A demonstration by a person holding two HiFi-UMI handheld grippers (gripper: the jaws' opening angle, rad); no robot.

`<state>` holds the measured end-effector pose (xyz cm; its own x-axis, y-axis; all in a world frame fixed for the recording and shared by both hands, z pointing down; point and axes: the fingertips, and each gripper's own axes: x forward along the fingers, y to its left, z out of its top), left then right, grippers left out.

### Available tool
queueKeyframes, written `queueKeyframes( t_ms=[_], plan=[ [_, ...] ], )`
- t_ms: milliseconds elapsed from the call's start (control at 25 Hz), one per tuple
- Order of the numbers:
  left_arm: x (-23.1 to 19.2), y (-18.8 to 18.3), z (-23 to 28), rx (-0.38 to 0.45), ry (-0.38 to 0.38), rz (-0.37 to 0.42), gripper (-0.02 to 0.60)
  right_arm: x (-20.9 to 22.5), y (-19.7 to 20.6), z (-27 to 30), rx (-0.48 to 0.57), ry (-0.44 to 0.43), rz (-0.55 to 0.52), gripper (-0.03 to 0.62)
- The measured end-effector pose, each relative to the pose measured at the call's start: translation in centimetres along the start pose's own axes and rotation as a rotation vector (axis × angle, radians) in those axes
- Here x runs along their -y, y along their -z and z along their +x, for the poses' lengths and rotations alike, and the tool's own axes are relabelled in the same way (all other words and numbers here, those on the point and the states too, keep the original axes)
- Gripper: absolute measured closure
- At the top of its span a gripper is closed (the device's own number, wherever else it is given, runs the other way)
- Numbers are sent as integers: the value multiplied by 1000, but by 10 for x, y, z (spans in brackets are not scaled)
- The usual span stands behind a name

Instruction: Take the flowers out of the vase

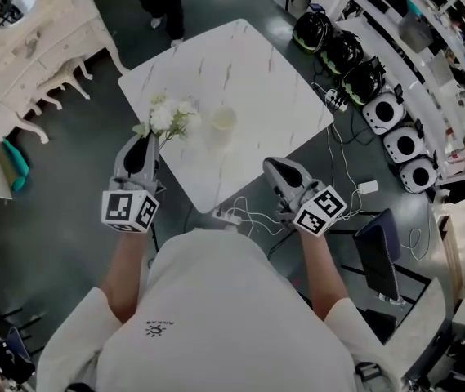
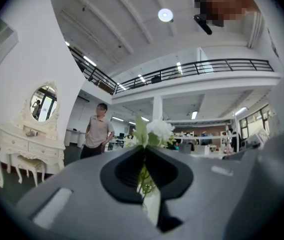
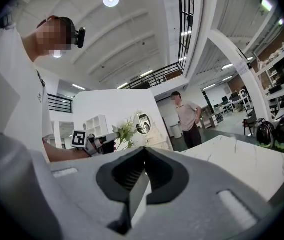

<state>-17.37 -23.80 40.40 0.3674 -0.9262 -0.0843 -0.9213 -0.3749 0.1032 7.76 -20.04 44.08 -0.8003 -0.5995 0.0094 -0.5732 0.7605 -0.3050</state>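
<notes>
Jaws of left gripper (image 1: 149, 140) clamp one flower bunch (image 1: 167, 118) (one vase (image 1: 223, 121) nearby).

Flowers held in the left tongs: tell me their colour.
The flowers are white with green leaves; the head view shows it best.

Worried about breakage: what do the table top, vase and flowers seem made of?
The table top looks like smooth marble or marble-look laminate: white with grey veins. The vase seems pale ceramic or frosted glass; too small to tell. The flowers, white blooms with green leaves, could be real or artificial.
</notes>
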Motion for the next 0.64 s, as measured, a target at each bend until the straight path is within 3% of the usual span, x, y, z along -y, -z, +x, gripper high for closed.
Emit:
queueKeyframes(
  t_ms=[640],
  plan=[
    [-3, -1, -4, -3, -3, -2, 581, -3, 2, 3, -14, 8, -6, 594]
  ],
)
